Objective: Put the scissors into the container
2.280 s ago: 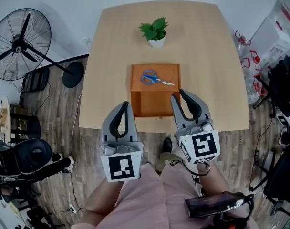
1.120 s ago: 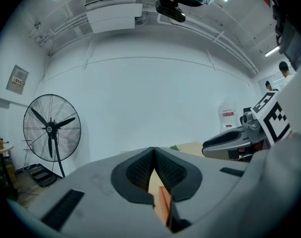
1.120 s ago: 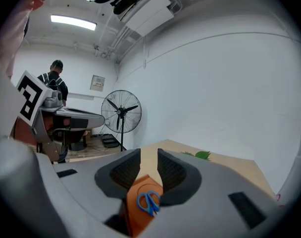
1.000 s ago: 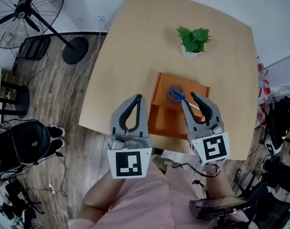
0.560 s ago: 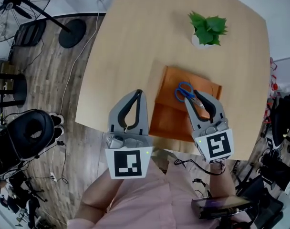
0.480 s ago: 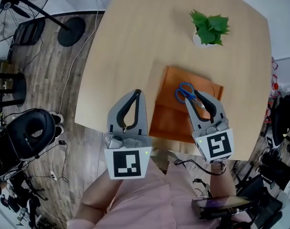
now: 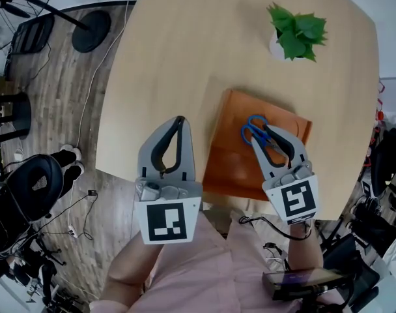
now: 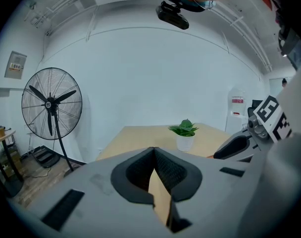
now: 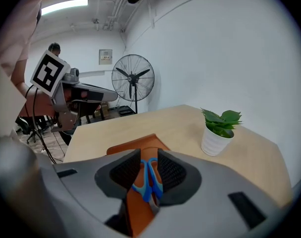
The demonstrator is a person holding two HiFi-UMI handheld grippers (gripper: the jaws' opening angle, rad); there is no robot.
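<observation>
Blue-handled scissors (image 7: 255, 130) lie on the far part of the orange container (image 7: 232, 150), which sits near the front edge of the wooden table (image 7: 172, 57). My right gripper (image 7: 264, 133) hovers right over the scissors, open, with one jaw on each side of the handles. In the right gripper view the scissors (image 9: 149, 178) show through the narrow gap of that gripper (image 9: 148, 157), above the container (image 9: 133, 145). My left gripper (image 7: 179, 119) is shut with nothing in it, over bare table left of the container. Its jaws (image 8: 153, 150) meet at the tip.
A potted plant (image 7: 296, 34) stands on the table beyond the container, also seen as a white pot (image 9: 219, 128). A standing fan (image 8: 51, 103) is on the floor to the left. Chairs, cables and clutter surround the table.
Both grippers moved forward over the table. The right one went from the container's near edge to over the scissors. The scissors stayed put on the container, and the left gripper stayed shut.
</observation>
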